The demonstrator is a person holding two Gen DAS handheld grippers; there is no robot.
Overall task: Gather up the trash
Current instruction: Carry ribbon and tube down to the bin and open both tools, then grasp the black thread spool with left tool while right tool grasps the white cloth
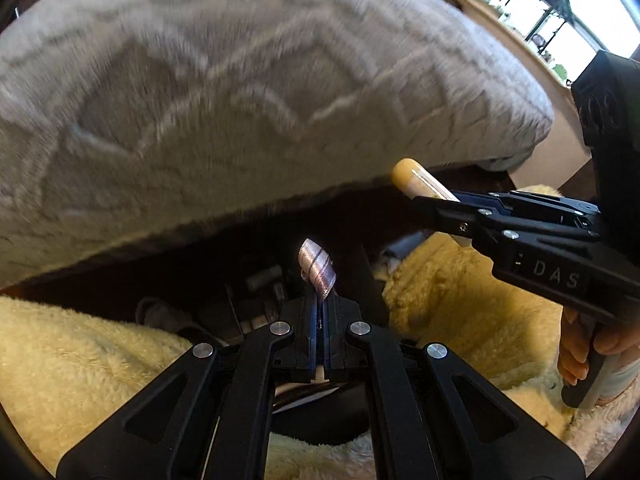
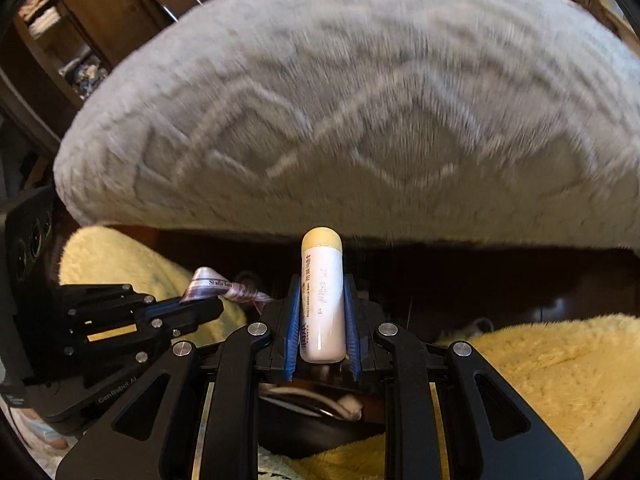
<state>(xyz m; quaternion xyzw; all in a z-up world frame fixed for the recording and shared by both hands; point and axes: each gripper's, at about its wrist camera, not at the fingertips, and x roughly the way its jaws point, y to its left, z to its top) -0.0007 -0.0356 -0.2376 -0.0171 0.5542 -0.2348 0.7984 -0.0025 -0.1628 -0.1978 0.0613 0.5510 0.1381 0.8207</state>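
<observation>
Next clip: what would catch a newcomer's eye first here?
The big grey cushion fills the upper half of both views. Below it, the right gripper has its jaws shut on a white tube with a yellow cap, while the left gripper pinches a shiny ribbon over the yellow fleece.

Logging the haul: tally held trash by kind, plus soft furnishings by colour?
Lilac ribbon, in left gripper: 1
White tube with yellow cap, in right gripper: 1
Grey cushion: 1
Yellow fleece blanket: 1
Total: 4
</observation>
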